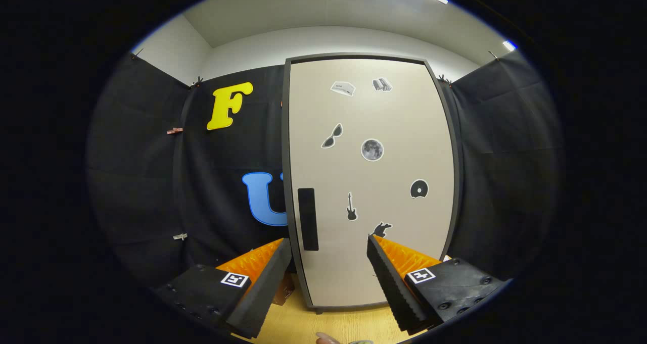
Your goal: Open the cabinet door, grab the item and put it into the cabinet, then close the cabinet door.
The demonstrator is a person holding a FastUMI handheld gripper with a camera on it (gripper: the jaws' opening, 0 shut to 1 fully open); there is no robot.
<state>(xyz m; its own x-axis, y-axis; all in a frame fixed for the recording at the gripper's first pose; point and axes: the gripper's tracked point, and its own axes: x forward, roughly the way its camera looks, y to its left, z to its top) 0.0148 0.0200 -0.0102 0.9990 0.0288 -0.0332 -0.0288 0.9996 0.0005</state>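
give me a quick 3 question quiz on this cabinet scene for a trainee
1. True or false: the cabinet door is shut.
2. The dark handle sits near which edge of the door? A) the edge toward the blue letter side B) the opposite edge C) the top edge
3. Fill in: the gripper is ____, with nothing between its fingers.

Key:
1. True; the door sits flush in its frame.
2. A; low on that side, just ahead of the fingers.
3. Open; the wooden table lies below them.

Matt smooth cabinet door (371, 182) stands on pale wood-grain table (303, 326).
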